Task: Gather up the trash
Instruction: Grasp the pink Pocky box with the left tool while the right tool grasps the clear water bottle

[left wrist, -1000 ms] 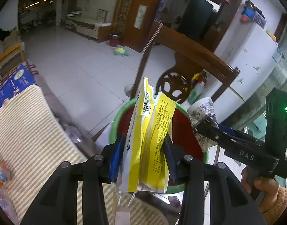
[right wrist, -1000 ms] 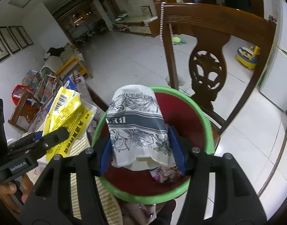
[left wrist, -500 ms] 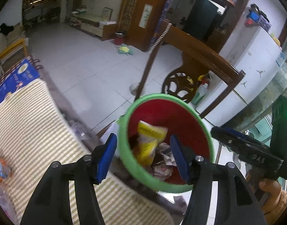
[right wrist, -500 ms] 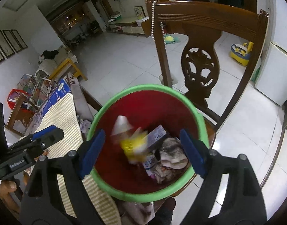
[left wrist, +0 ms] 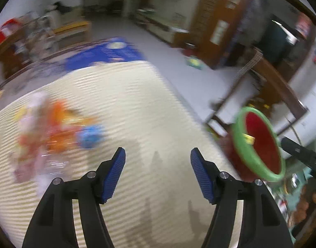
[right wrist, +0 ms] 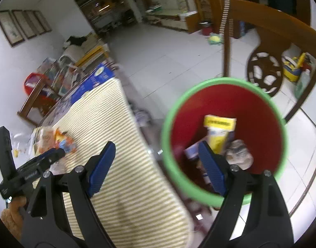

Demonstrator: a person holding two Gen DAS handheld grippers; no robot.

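Note:
A red bin with a green rim [right wrist: 165, 136] stands beside the striped table; it also shows in the left wrist view [left wrist: 239, 148]. Inside lie a yellow packet [right wrist: 219, 130] and a crumpled paper cup [right wrist: 238, 155]. My left gripper [left wrist: 158, 171] is open and empty over the striped cloth [left wrist: 137, 107], with a blurred pile of orange and blue wrappers [left wrist: 61, 128] to its left. My right gripper [right wrist: 156, 165] is open and empty, between the table edge and the bin. The left gripper [right wrist: 54, 155] shows at the left of the right wrist view, near the wrappers [right wrist: 63, 142].
A wooden chair [right wrist: 271, 41] stands behind the bin. A blue box [left wrist: 108, 53] lies at the far end of the table. Cluttered shelves [right wrist: 50, 78] stand at the far left. White tiled floor [right wrist: 168, 51] lies beyond.
Both grippers opened and dropped the yellow packets and the paper cup into the bin. The left gripper then swung left over the table; the right shifted left off the bin.

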